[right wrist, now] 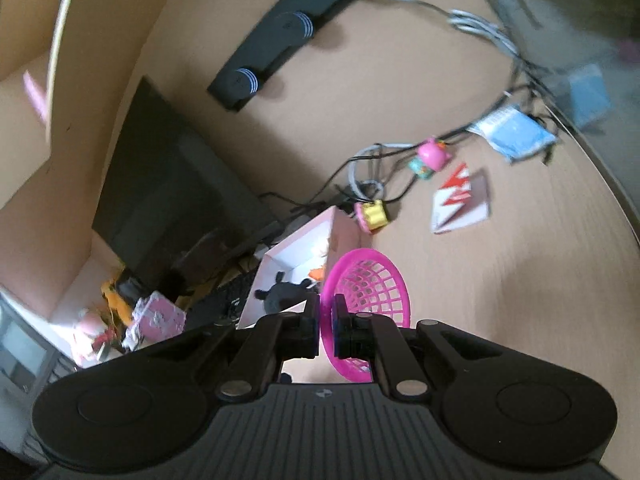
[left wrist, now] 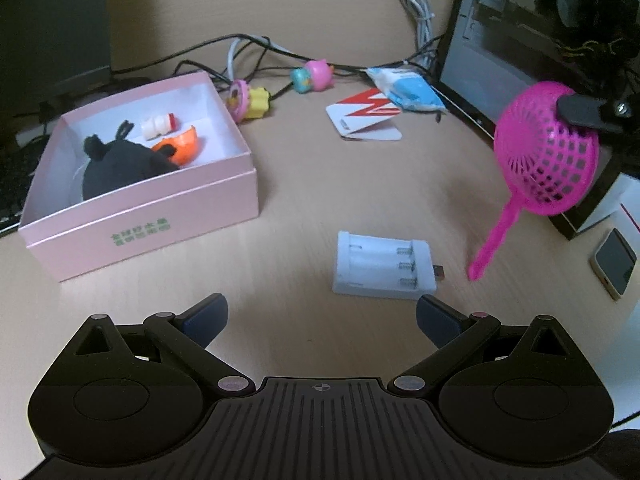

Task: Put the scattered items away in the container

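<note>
Left gripper [left wrist: 320,316] hangs wide open, holding nothing. Up-left of it sits the pink box [left wrist: 160,216] with 3 things inside; the white battery charger [left wrist: 380,266] lies just ahead. Off right, the right gripper [right wrist: 327,326] pinches the pink strainer [left wrist: 546,148] above the wooden desk [left wrist: 304,184], cables [left wrist: 256,46] behind.
</note>
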`<state>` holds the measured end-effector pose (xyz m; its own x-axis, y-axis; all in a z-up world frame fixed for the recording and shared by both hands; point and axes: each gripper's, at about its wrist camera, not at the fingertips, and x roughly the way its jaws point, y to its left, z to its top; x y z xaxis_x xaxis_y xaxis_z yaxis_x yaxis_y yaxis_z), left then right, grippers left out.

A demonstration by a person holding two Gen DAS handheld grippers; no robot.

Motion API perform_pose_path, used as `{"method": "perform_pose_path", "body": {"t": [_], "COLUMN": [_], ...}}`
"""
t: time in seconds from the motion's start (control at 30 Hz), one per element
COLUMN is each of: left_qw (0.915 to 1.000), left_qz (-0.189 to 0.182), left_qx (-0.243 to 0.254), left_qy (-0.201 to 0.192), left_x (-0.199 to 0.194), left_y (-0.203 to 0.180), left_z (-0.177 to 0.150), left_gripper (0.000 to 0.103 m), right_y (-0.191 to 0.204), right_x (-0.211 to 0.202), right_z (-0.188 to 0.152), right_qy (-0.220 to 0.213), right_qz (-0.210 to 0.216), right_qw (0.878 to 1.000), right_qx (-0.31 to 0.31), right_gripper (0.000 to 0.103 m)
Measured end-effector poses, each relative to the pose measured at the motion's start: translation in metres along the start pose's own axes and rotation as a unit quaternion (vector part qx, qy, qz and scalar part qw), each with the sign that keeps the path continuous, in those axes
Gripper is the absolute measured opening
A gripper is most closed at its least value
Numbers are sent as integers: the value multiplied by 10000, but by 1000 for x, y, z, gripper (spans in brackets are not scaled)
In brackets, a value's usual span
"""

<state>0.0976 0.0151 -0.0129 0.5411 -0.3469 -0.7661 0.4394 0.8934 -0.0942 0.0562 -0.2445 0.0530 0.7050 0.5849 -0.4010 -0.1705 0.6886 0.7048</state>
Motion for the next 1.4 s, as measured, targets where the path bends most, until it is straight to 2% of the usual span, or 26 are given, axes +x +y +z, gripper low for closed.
{"method": "perform_pose_path", "body": {"t": [0.03,0.1,0.13,0.2,0.23,0.3,0.4,0.7,0.87,0.97,1.0,1.2,1.27,1.4], "left_qw": [10000,9999,9999,9997,9996,9992,9982,9947,9952,9954,9954,9959,9960,9936], "left_qz": [-14,-41,-53,-71,-80,-107,-144,248,396,425,422,582,707,1105], "left_qx": [20,79,109,171,210,328,557,980,874,851,849,681,527,172], "left_qy": [26,72,88,130,151,191,196,178,201,138,114,128,139,145], "left_x": [2,4,6,9,11,17,29,72,81,80,79,66,56,34], "left_y": [-2,-5,-7,-12,-15,-22,-38,-77,-72,-69,-68,-56,-44,-15], "left_z": [0,0,0,1,2,4,9,21,21,20,19,11,4,-11], "left_gripper": [103,103,103,103,103,103,103,103,103,102,96,94,94,94], "right_y": [-9,-26,-30,-29,-27,-22,-17,-18,-22,-23,-23,-23,-27,-33], "right_x": [-3,-13,-19,-30,-33,-38,-40,-19,-8,-2,-1,8,19,49], "right_z": [-1,-1,-1,-4,-7,-14,-25,-68,-83,-87,-87,-83,-79,-71], "right_qy": [-14,-199,-331,-581,-654,-701,-680,-42,252,385,407,191,143,240], "right_qz": [-47,-250,-523,-1280,-1625,-2054,-2288,-2868,-2766,-2682,-2642,-2572,-2834,-3526], "right_qw": [9999,9987,9975,9901,9840,9729,9636,9347,9344,9349,9357,9383,9308,9021], "right_qx": [133,385,349,-51,-326,-800,-1207,-2098,-2232,-2293,-2303,-2304,-2306,-2476], "right_gripper": [7,31,38,59,62,70,81,92,101,103,103,103,103,103]}}
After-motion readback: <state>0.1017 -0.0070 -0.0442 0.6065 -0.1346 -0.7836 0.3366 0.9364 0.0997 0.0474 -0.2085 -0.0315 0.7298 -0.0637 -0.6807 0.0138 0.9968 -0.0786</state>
